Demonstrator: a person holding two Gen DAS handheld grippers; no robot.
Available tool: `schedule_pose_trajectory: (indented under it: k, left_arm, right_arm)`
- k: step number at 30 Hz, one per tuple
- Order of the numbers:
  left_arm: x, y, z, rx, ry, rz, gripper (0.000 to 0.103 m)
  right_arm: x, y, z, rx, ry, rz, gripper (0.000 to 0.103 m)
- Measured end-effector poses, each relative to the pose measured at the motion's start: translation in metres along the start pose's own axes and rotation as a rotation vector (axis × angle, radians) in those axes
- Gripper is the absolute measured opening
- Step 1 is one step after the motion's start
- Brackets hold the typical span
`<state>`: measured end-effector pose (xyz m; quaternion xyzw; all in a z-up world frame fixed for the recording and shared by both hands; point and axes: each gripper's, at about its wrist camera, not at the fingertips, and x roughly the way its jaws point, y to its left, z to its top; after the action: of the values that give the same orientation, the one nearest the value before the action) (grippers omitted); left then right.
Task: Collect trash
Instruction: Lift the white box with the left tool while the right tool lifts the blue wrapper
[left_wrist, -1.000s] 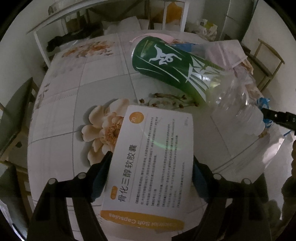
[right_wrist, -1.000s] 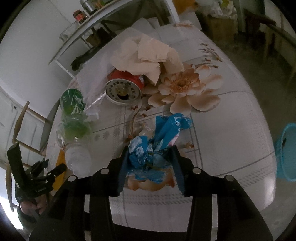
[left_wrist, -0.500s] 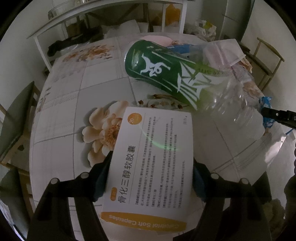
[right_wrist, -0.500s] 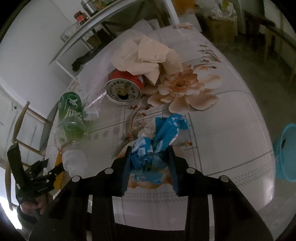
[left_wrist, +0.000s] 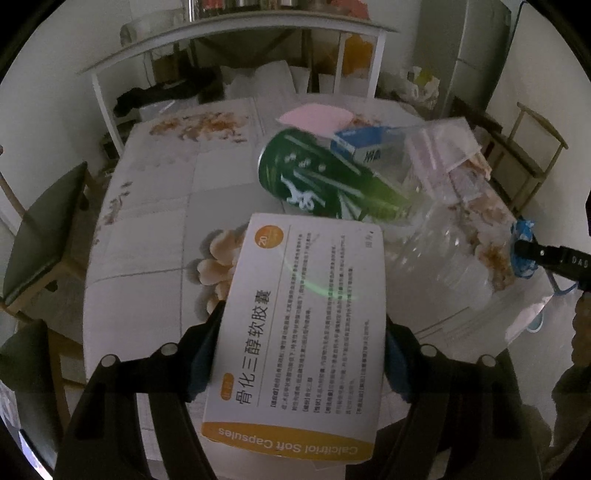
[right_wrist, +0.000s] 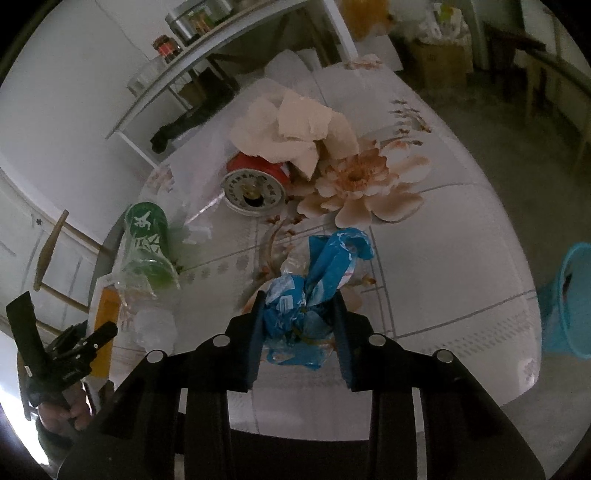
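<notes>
1. The left gripper has its jaws clamped on a white-and-orange medicine box, which fills the gap between them and juts out past the tips.
2. Beyond those tips lies a plastic bottle with a green label, on its side on the flowered table.
3. The right gripper has its jaws closed on a crumpled blue wrapper — it seems lifted off the table, though that is hard to judge.
4. Ahead of the right jaws sit a red can and crumpled paper; to their right, off the table, a blue bin.
</notes>
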<state>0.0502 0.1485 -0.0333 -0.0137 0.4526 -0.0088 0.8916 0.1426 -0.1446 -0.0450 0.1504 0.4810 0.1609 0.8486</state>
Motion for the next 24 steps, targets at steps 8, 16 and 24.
schedule_pose_trajectory:
  k: [8,16,24]
  left_arm:
    - [-0.02,-0.007,0.004,-0.018,-0.041,-0.02,0.073]
    - [-0.042,-0.044,0.021,0.027,-0.094,-0.091,0.073]
    - [-0.049,-0.143,0.058,0.202,-0.141,-0.269,0.073]
  right_arm:
    - [-0.022,-0.006,-0.004,0.015,-0.054,0.034,0.031]
    - [-0.062,-0.035,-0.015,0.074,-0.132,0.061,0.031]
    - [-0.116,-0.093,-0.036,0.193,-0.227,0.007,0.031]
